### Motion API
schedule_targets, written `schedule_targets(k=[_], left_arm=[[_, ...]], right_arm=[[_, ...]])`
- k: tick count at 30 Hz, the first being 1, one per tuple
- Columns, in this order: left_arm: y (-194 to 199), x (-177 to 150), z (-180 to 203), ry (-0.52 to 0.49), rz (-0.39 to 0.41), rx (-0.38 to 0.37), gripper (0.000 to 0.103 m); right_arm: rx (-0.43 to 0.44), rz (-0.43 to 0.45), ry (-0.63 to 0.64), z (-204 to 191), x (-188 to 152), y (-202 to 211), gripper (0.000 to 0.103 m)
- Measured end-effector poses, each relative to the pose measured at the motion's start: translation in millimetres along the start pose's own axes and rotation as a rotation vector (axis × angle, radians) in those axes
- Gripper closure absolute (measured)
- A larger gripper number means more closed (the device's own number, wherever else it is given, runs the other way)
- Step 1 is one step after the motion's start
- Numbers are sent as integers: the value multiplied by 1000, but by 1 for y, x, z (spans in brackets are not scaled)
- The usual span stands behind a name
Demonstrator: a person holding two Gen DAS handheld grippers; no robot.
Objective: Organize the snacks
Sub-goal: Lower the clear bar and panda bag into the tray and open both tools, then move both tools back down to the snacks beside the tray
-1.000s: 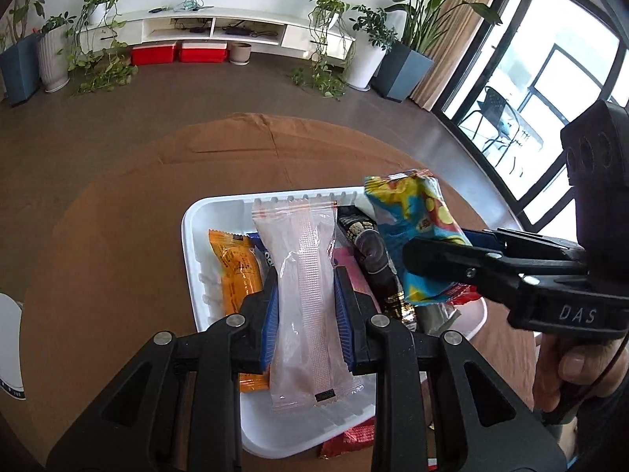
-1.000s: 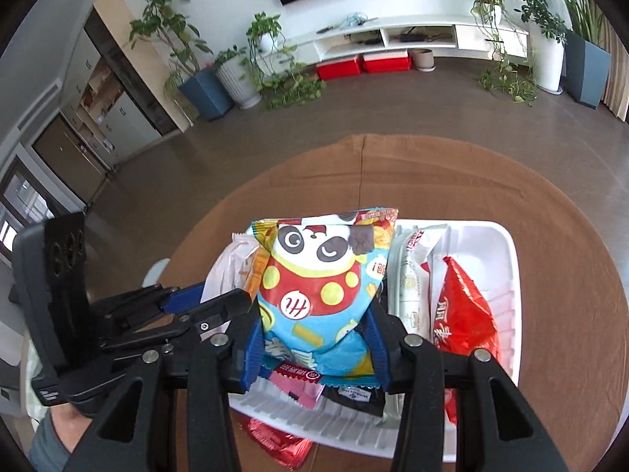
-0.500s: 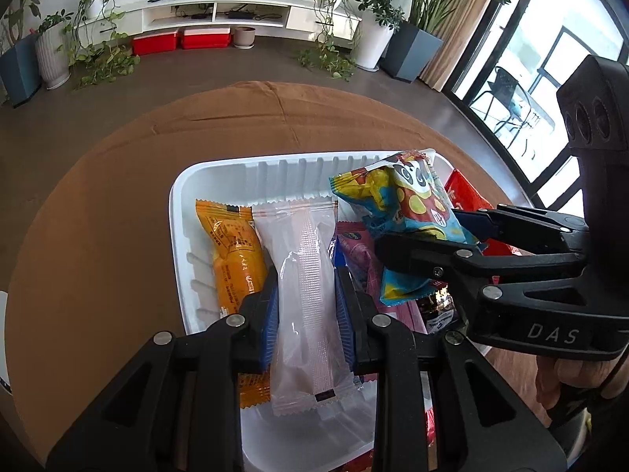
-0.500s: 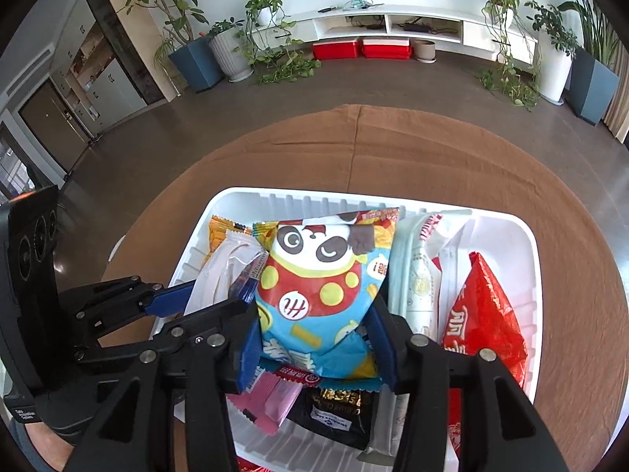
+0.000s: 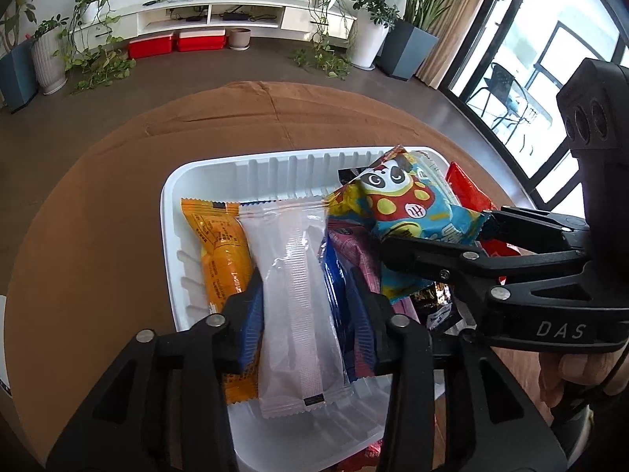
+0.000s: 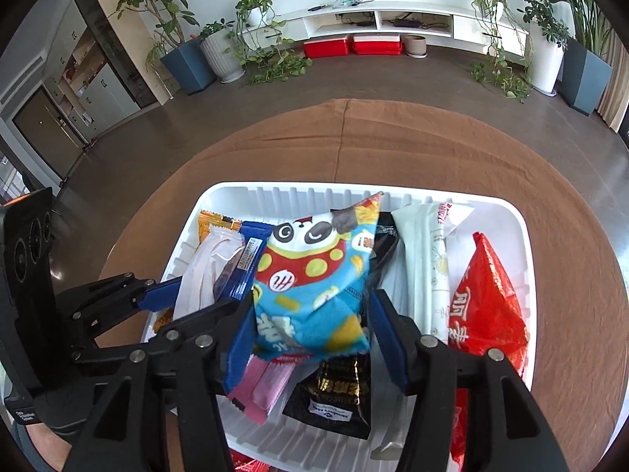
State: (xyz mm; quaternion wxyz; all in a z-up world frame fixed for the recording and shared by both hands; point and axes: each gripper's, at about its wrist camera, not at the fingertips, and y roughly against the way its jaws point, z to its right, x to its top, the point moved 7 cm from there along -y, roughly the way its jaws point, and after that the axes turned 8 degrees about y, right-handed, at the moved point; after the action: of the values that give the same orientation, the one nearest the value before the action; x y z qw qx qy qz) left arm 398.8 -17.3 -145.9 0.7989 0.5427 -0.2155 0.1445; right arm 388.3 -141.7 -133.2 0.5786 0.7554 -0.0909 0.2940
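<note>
White tray [image 5: 204, 181] holding snacks: clear-white packet [image 5: 295, 295] lying lengthwise beside orange packet [image 5: 220, 244]; panda bag [image 6: 314, 283] lying at 3 o'clock.

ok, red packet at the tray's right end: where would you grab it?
Take the red packet across its puffy middle, from above, gripper fingers straddling its short width. It lies lengthwise beside the pale green packet near the tray wall, so its sides leave little room; the crimped ends look thin.
</note>
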Motion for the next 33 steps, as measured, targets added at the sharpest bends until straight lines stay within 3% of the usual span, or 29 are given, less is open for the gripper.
schedule_targets(k=[8,10,13,15,24,33], left_arm=[[11,0,12,-23,19,12,46],[15,1,13,-27,28,18,36],[23,0,14,-29,51,30,12],[32,-1,13,-26,71,39,1],[98,-32,31,-80,188,34,0],[143,-127,50,-84,211,22,0]], right_arm=[[-1,42,-10,3,-1,21,40],[-3,56,-19,5,-1,28,33],[-8,81,-36,6,-3,40,20],[-3,93,-44,7,-5,45,19],[19,199,-89,16,-34,102,14],[14,249,-133,12,-109,148,11]])
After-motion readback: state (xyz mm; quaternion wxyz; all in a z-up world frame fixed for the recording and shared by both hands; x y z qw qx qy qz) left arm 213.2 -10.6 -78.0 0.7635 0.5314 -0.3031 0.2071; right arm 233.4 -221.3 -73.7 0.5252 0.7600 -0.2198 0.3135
